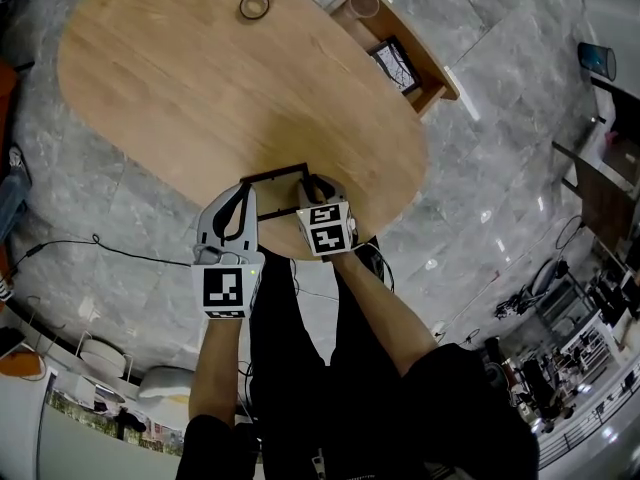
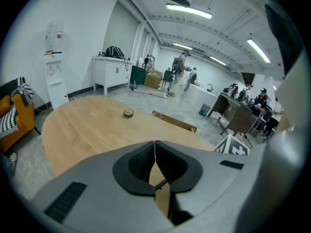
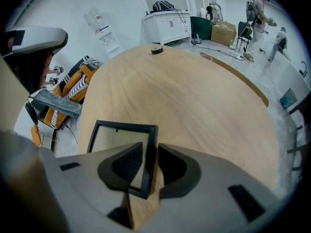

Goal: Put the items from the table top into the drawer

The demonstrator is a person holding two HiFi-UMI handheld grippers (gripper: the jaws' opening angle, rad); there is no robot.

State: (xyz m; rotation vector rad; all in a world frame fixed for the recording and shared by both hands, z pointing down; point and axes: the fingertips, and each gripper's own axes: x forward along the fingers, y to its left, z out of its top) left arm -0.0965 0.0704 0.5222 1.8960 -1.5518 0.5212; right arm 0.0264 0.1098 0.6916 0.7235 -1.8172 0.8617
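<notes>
A dark picture frame (image 1: 275, 193) lies flat at the near edge of the oval wooden table (image 1: 150, 78), just below the middle of the head view. Both grippers are at it. The right gripper (image 1: 312, 183) points steeply down over the frame's right side. In its own view, that side bar of the frame (image 3: 116, 137) stands between the jaws. The jaws are narrow, barely wider than the bar. A thin sliver of table shows between the bar and the right-hand jaw, so I judge they straddle it and have not yet clamped.

The left gripper (image 1: 243, 192) sits just beside the frame's left corner. Its own view shows the left gripper (image 2: 155, 149) with its jaws together, tips meeting and nothing between them.

The coming move turns on where the drawer (image 1: 432, 66) lies. It is a shallow wooden box off the table's far right edge, in the upper right of the head view and well apart from the frame. It lies up and to the right of the right gripper, which makes that the nearer hand for the carry. The bar between the jaws runs away from the person, while the drawer's long side slants towards the lower right. A roll of tape (image 1: 254, 5) sits on the far end of the table, near the top centre.
</notes>
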